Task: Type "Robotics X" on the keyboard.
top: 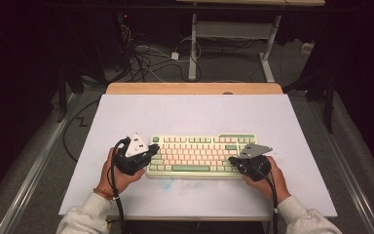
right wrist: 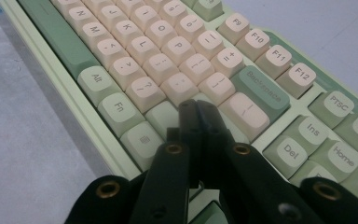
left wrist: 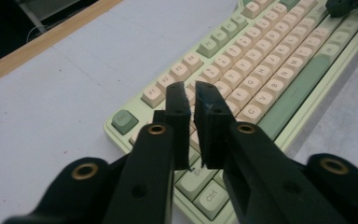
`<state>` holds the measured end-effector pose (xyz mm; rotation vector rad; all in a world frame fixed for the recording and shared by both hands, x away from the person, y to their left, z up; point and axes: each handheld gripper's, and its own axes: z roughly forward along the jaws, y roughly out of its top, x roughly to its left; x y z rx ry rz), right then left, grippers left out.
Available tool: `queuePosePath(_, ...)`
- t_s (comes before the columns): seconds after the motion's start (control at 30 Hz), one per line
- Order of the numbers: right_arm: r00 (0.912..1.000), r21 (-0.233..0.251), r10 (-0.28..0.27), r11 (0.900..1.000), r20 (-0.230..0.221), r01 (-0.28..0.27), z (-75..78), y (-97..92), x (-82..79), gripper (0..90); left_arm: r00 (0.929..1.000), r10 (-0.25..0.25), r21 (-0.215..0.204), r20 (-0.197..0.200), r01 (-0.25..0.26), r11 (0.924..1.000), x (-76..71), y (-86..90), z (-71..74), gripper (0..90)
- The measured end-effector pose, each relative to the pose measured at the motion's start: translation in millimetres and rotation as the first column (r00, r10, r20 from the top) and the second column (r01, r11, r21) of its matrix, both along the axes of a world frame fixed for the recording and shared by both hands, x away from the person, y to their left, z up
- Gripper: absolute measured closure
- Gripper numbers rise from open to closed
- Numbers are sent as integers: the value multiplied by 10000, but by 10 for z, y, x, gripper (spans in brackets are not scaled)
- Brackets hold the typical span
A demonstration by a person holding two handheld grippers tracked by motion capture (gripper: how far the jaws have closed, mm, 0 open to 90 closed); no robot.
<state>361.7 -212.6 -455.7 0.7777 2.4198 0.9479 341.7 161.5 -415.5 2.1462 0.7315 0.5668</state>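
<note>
The keyboard (top: pixel 202 156) lies mid-worktop (top: pixel 195 114). Both grippers, left (left wrist: pixel 193 95) and right (right wrist: pixel 196 109), hover over its ends, jaws together, empty. Pressing off-centre could hit a neighbouring key or shove the keyboard.

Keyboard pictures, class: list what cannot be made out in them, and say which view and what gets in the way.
- Keys under the left claw: left gripper view, its jaws cover them.
- Key beneath the right claw: right gripper view, jaws hide it.
- Key legends on the keyboard: high view, too small to read.
- Keyboard's far right end: left gripper view, cut off by the frame's edge.
</note>
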Motion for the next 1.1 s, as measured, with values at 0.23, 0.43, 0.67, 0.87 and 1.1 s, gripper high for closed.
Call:
queuePosePath(0.23, 10000, 1, -24, 10000, 20, 24, -2, 2, -5, 900, 9993, -378, 387, 51, 376, 9985, 45, -143, 1, 871)
queuePosePath(0.43, 10000, 4, -36, 10000, 32, 36, -4, 2, -10, 900, 9982, -601, 391, -31, 602, 9974, 102, -225, -2, 871)
queuePosePath(0.67, 10000, -6, -52, 10000, 43, 52, -4, 3, -16, 900, 9955, -838, 508, -449, 861, 9950, 215, -365, -30, 870)
queuePosePath(0.87, 10000, -57, -38, 10000, 87, 38, -3, 6, -19, 900, 9945, -773, 473, -704, 807, 9956, 298, -453, -71, 870)
queuePosePath(1.1, 9999, -57, -29, 10000, 101, 29, -4, 5, -20, 900, 9928, -643, 486, -1006, 695, 9964, 420, -545, -140, 869)
